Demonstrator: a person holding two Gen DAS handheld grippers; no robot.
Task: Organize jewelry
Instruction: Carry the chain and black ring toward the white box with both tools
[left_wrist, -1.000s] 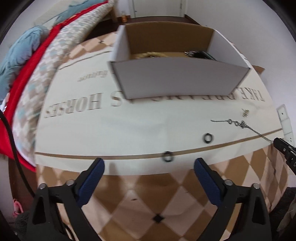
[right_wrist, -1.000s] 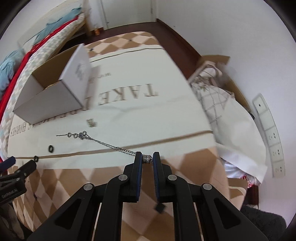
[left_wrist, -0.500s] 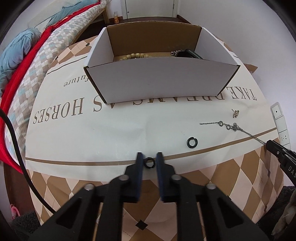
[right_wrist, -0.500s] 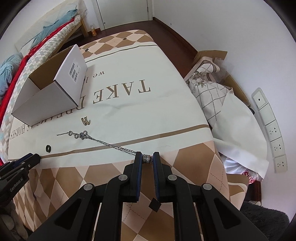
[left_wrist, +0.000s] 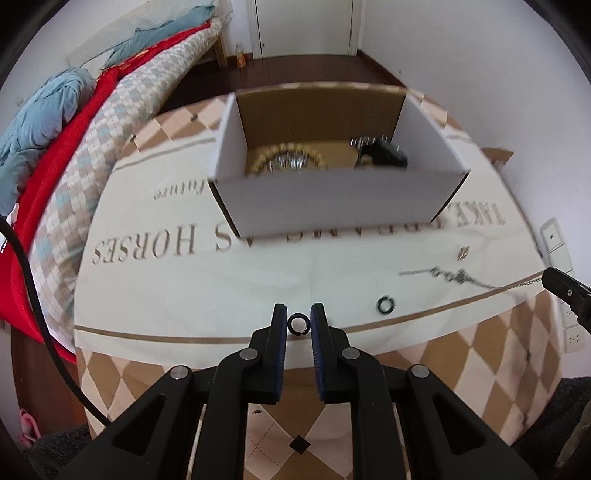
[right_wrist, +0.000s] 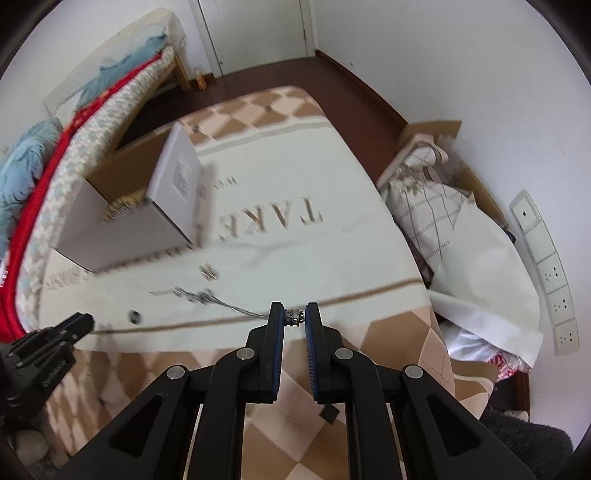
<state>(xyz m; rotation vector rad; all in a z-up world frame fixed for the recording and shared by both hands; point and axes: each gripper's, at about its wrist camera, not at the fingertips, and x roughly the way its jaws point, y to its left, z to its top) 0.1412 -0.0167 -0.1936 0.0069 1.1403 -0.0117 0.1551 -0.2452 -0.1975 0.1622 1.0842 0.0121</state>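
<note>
Black and small, a ring (left_wrist: 298, 324) now sits pinched in the left gripper (left_wrist: 298, 321), whose jaws were wide a second ago. The right gripper (right_wrist: 294, 316) stays clamped on the silver chain's bead (right_wrist: 293, 316). Both are lifting; the open cardboard box (left_wrist: 332, 206) waits at twelve o'clock, another ring (left_wrist: 386, 305) at two o'clock.

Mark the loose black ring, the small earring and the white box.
loose black ring (left_wrist: 386, 305), left wrist view, on its band.
small earring (left_wrist: 463, 252), left wrist view, its middle.
white box (left_wrist: 332, 199), left wrist view, near wall.
</note>
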